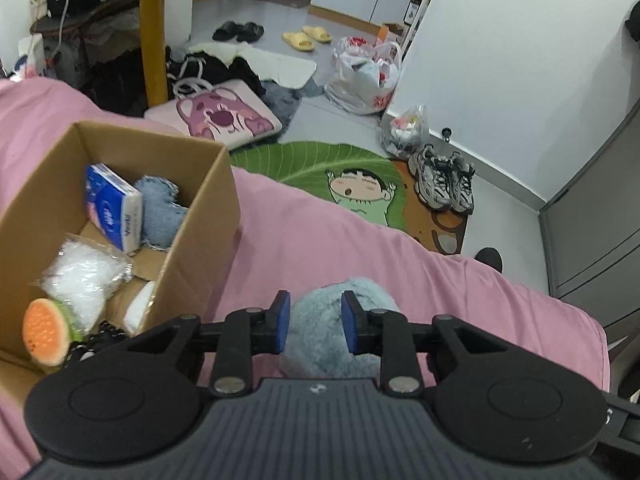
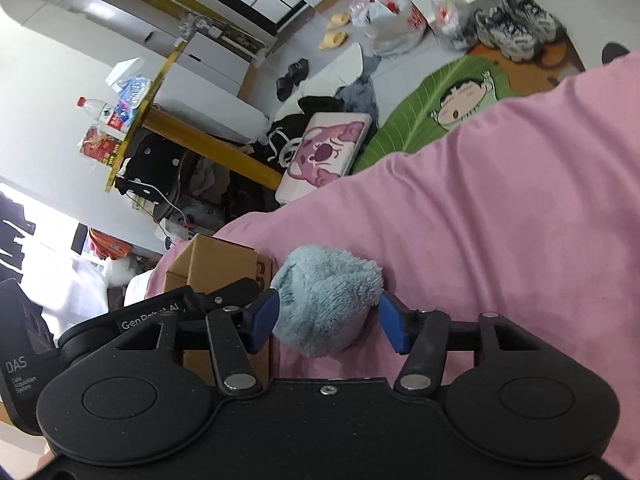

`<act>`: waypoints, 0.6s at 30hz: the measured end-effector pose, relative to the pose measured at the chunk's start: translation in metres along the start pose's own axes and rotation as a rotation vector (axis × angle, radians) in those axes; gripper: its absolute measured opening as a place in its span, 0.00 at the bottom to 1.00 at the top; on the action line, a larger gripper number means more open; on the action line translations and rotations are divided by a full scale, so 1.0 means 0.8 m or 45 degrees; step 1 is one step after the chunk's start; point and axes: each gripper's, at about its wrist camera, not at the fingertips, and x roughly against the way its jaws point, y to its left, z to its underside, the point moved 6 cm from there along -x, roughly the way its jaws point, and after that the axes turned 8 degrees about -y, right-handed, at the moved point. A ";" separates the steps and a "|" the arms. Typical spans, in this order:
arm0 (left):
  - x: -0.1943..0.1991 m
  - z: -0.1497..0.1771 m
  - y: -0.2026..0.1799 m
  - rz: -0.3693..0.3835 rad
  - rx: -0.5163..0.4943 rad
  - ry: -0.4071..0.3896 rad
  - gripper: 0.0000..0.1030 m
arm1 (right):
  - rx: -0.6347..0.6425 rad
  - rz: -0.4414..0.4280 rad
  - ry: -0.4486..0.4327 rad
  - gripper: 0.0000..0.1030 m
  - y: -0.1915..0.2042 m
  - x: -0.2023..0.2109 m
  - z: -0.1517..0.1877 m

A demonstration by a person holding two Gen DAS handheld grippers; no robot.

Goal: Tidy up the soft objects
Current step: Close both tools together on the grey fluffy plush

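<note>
Right up against the lens in the right wrist view sits the right gripper (image 2: pixel 326 322), its blue pads (image 2: pixel 264 316) set on either side of a fluffy pale-blue plush ball (image 2: pixel 326 300). Both pads touch the fur and the ball bulges between them, so it looks clamped on it. That ball lies on the pink bedsheet (image 2: pixel 500 220), just beside the brown cardboard box (image 2: pixel 218 260).

From the left wrist view, the left gripper (image 1: pixel 314 326) hovers over the same plush ball (image 1: pixel 328 332), jaws at a middling width, with the fur showing in the gap. Can't tell if the pads actually touch it from this angle, tbh.

The cardboard box (image 1: pixel 196 216) stands open on the pink bedsheet (image 1: pixel 360 248) to the left of the ball. Inside it:
- a blue and white tissue pack (image 1: pixel 114 206) leaning upright
- a fuzzy grey-blue plush (image 1: pixel 160 212) right next to the pack
- a clear bag of white fluff (image 1: pixel 82 276)
- an orange and green melon-slice plush (image 1: pixel 46 332) at the near corner

Past the bed's edge, the floor has a green leaf-shaped cartoon rug (image 1: pixel 332 172), a pair of grey sneakers (image 1: pixel 444 178) and a pink cartoon cushion (image 1: pixel 218 116).
</note>
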 end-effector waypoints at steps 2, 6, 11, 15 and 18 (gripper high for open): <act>-0.011 0.001 0.004 -0.001 0.010 0.025 0.25 | -0.013 0.003 0.019 0.51 -0.001 -0.009 0.001; -0.028 0.008 0.008 0.028 0.029 0.092 0.25 | -0.036 0.007 0.064 0.49 -0.003 -0.028 0.005; -0.044 0.015 0.014 0.054 0.042 0.145 0.25 | -0.050 0.026 0.116 0.46 -0.007 -0.052 0.015; -0.048 0.018 0.016 0.080 0.045 0.156 0.21 | -0.048 0.002 0.150 0.32 -0.002 -0.059 0.021; -0.040 0.017 0.013 0.098 0.029 0.153 0.18 | 0.003 -0.001 0.129 0.29 0.008 -0.051 0.017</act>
